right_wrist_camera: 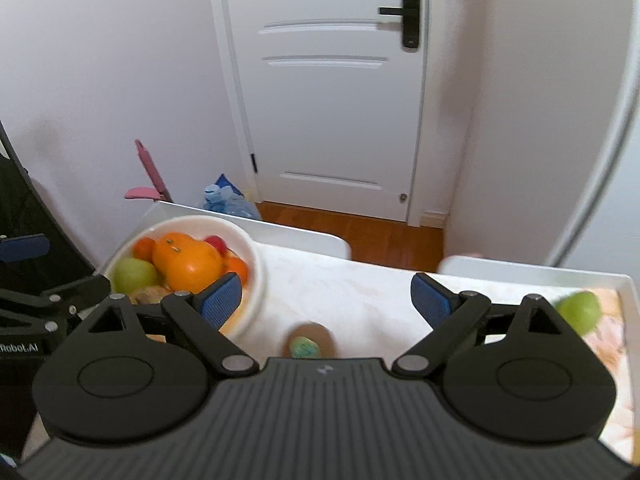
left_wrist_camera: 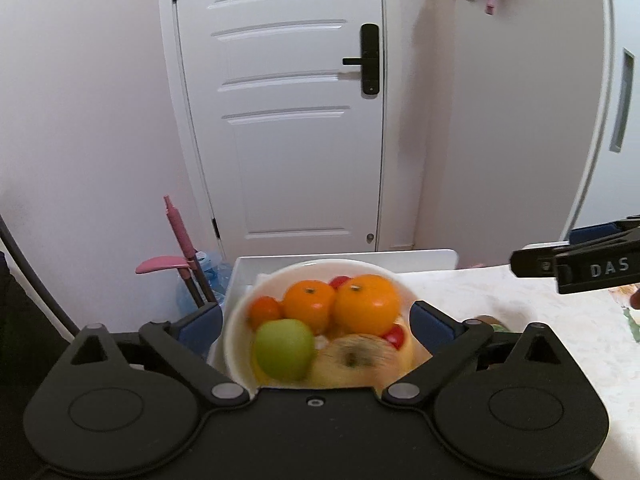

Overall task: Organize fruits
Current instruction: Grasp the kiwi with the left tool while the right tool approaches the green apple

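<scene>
A white bowl [left_wrist_camera: 240, 320] holds oranges [left_wrist_camera: 366, 304], a green apple [left_wrist_camera: 284, 348], a yellowish apple [left_wrist_camera: 356, 364] and small red fruits. My left gripper [left_wrist_camera: 316, 320] is wide open with a finger on each side of the bowl; I cannot tell whether the fingers touch it. The bowl also shows in the right wrist view [right_wrist_camera: 256, 256] at the left. My right gripper [right_wrist_camera: 328, 300] is open and empty above the table. A halved kiwi [right_wrist_camera: 308, 342] lies just below it. A green apple [right_wrist_camera: 580, 310] lies at the right.
The table [right_wrist_camera: 360, 292] has a pale marbled top with raised white edges. A white door [left_wrist_camera: 288, 120] and walls stand behind. A pink dustpan [left_wrist_camera: 172, 264] and a bag of bottles [right_wrist_camera: 228, 200] sit on the floor beyond the table.
</scene>
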A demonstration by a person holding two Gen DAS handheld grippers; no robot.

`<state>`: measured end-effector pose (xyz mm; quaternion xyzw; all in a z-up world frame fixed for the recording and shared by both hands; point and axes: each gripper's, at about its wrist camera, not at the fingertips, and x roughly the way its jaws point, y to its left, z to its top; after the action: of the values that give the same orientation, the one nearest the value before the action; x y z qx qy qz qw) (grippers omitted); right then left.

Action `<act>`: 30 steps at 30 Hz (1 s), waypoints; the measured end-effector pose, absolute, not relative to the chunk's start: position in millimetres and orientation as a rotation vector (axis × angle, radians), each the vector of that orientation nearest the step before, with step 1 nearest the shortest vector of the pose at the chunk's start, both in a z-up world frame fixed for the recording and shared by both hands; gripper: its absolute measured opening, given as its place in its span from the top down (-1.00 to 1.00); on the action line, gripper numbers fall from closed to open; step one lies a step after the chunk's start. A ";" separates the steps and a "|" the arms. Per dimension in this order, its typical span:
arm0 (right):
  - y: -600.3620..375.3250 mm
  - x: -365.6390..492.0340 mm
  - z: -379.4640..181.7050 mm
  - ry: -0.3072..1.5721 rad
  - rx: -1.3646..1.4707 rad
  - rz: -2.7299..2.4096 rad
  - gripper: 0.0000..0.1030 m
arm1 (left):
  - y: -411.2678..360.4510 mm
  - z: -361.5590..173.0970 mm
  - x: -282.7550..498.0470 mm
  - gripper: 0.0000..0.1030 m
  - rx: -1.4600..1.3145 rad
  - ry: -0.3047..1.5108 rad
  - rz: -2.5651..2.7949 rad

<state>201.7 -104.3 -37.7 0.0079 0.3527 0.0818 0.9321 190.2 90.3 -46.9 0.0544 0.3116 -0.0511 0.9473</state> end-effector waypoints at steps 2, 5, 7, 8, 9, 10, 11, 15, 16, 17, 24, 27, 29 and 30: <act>-121.5 194.0 -36.8 0.723 0.016 0.159 -1.00 | 77.1 -44.8 184.8 -0.98 0.111 0.632 -0.100; -149.6 183.5 -36.0 0.717 0.020 0.142 -1.00 | 55.4 -42.7 178.4 -0.98 0.102 0.630 -0.104; -169.0 178.5 -37.4 0.719 0.026 0.132 -1.00 | 39.8 -42.6 175.2 -0.98 0.098 0.626 -0.106; -178.4 175.9 -38.7 0.720 0.029 0.127 -1.00 | 32.1 -43.5 173.7 -0.98 0.096 0.625 -0.107; -189.5 173.8 -40.5 0.722 0.033 0.121 -1.00 | 24.4 -44.7 172.1 -0.98 0.094 0.627 -0.108; -199.1 173.7 -41.2 0.722 0.035 0.115 -1.00 | 15.9 -46.3 171.4 -0.98 0.091 0.629 -0.109; -209.1 172.2 -43.0 0.722 0.037 0.107 -1.00 | 8.3 -48.4 170.7 -0.98 0.088 0.632 -0.110; -247.9 172.0 -52.8 0.722 0.039 0.077 -1.00 | -25.5 -60.6 173.3 -0.98 0.082 0.654 -0.109; -256.3 172.5 -55.7 0.724 0.040 0.070 -1.00 | -32.4 -63.6 174.6 -0.98 0.082 0.658 -0.107; -264.5 173.8 -58.9 0.724 0.043 0.063 -1.00 | -39.5 -66.9 176.2 -0.98 0.082 0.660 -0.103; -314.6 189.4 -84.2 0.726 0.035 0.047 -1.00 | -75.8 -94.2 190.7 -0.98 0.074 0.680 -0.042; -327.3 197.4 -96.4 0.731 0.036 0.048 -1.00 | -85.6 -107.0 197.5 -0.97 0.082 0.689 -0.013; -334.6 203.2 -104.6 0.738 0.039 0.048 -1.00 | -90.3 -116.0 202.6 -0.92 0.089 0.697 0.005; -338.3 205.9 -109.1 0.741 0.041 0.048 -1.00 | -91.3 -119.5 204.8 -0.89 0.090 0.703 0.011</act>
<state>205.9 -338.3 -109.1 0.0202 0.3621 0.0234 0.9316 204.8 -91.3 -119.5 0.0438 0.3441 0.0055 0.9379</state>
